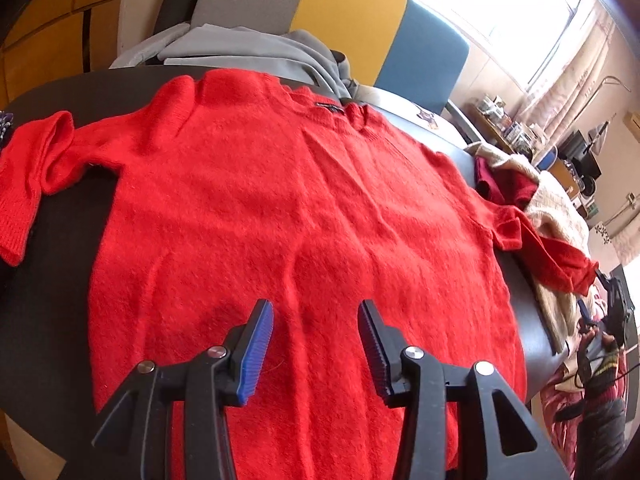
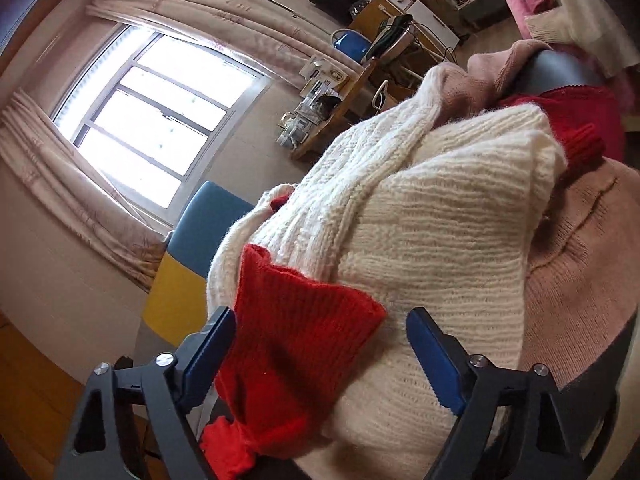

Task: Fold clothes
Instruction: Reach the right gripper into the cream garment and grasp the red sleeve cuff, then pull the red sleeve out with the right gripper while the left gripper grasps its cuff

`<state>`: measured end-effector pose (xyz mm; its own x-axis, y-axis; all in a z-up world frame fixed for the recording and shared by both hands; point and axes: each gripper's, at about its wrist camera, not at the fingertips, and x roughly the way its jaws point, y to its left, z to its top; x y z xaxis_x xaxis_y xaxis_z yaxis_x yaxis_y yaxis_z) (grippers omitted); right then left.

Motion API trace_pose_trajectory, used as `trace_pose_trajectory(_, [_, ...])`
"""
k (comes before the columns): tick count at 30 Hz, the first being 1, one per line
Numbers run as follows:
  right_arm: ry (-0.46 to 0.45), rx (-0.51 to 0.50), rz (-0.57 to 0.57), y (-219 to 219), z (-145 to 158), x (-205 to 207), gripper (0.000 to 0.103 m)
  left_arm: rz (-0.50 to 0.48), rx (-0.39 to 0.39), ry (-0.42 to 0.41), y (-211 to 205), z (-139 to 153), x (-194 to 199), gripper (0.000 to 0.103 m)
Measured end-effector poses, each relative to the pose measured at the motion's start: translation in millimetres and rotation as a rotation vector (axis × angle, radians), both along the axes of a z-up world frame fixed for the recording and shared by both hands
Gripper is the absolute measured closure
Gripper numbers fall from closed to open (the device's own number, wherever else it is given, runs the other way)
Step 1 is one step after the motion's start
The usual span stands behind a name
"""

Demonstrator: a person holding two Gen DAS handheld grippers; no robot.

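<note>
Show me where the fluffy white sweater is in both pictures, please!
Left wrist view: the cream sweater is a small heap at the right edge of the table, beyond the red sweater's right sleeve.
Right wrist view: the cream sweater fills the middle, just ahead of the open right tool.
Shared landmark: the blue and yellow chair back and the red sleeve lying on the cream knit.

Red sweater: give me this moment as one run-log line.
red sweater flat on table | left gripper open above hem | right gripper open around red sleeve on cream sweater | unfolded
</note>
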<state>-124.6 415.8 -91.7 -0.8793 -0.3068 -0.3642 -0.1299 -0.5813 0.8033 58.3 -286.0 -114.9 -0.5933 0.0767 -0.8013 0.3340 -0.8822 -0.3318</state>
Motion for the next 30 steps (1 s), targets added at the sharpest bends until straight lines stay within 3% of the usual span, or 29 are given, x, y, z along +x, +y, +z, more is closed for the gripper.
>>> trace_pose_trajectory(2, [-0.013,-0.002,0.009,1.1,-4.1,-5.0,0.038,-0.015,-0.002,-0.002,5.7,0.5,-0.8,0.058])
trace_pose_trajectory(4, [-0.022,-0.008,0.041,-0.3,-5.2,-7.7,0.066,-0.032,0.002,-0.002,12.5,1.8,-2.7,0.058])
trace_pose_trajectory(6, [-0.019,0.004,0.078,-5.7,-0.4,-4.6,0.084,-0.054,0.010,0.001,20.5,4.1,-5.6,0.058])
trace_pose_trajectory(10, [0.021,0.098,0.157,-28.9,23.4,13.3,0.086,-0.143,0.050,0.035,46.2,16.5,-19.5,0.058])
trace_pose_trajectory(14, [0.034,0.176,0.258,-62.3,32.2,22.7,0.086,-0.278,0.146,0.098,85.5,40.1,-45.9,0.057])
trace_pose_trajectory(18, [0.063,0.248,0.368,-106.2,33.1,36.4,0.087,-0.454,0.314,0.137,136.0,61.1,-84.1,0.052])
trace_pose_trajectory(21, [0.068,0.262,0.422,-127.7,26.6,46.9,0.087,-0.531,0.485,0.094,169.3,60.2,-113.0,0.047])
trace_pose_trajectory(24, [0.056,0.252,0.479,-141.7,18.5,54.8,0.087,-0.557,0.606,0.048,197.5,51.7,-136.5,0.045])
trace_pose_trajectory(30, [0.005,0.375,0.648,-179.1,-4.2,84.0,0.087,-0.572,0.658,-0.027,226.1,29.0,-141.7,0.041])
